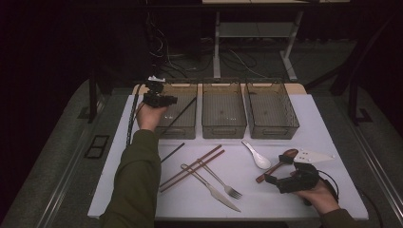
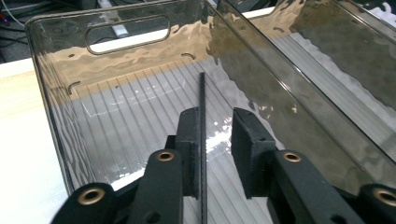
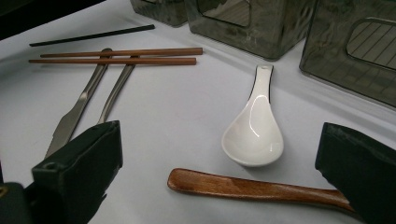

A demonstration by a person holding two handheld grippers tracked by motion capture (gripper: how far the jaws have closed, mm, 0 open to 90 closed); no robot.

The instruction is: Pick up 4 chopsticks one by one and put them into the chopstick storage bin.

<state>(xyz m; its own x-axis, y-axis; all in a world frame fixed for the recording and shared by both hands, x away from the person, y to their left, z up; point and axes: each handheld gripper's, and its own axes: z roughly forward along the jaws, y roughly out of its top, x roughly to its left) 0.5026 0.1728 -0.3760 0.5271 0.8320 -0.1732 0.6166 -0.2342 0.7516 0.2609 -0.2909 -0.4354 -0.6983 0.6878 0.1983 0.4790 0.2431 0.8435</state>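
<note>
My left gripper [image 1: 159,99] hangs over the leftmost of three smoky plastic bins [image 1: 177,124] at the far side of the white table [image 1: 285,199]. Its jaws stand a little apart, with a black chopstick [image 2: 203,140] between them. The stick lies against the inner face of the jaw on the left in the left gripper view, and a clear gap shows between it and the other jaw, so nothing is pinching it. The chopstick slants down into that bin, its far end reaching toward the ribbed floor near the back wall. From the high view it runs as a dark diagonal line [image 1: 179,115] across the bin.

My right gripper [image 1: 291,180] rests low at the near right part of the table, jaws wide apart and holding nothing. Between and just ahead of them lies a wooden spoon [image 3: 261,189], with a white soup spoon [image 3: 254,126] just beyond it, bowl up.

Farther left on the table lie two brown chopsticks [image 1: 192,167] side by side, and they cross over the handles of a knife [image 1: 211,188] and a fork [image 1: 223,183]. A second black chopstick [image 1: 172,152] lies alone near the front of the left bin. The middle bin [image 1: 224,110] and the right bin [image 1: 271,109] stand in line with the first.
</note>
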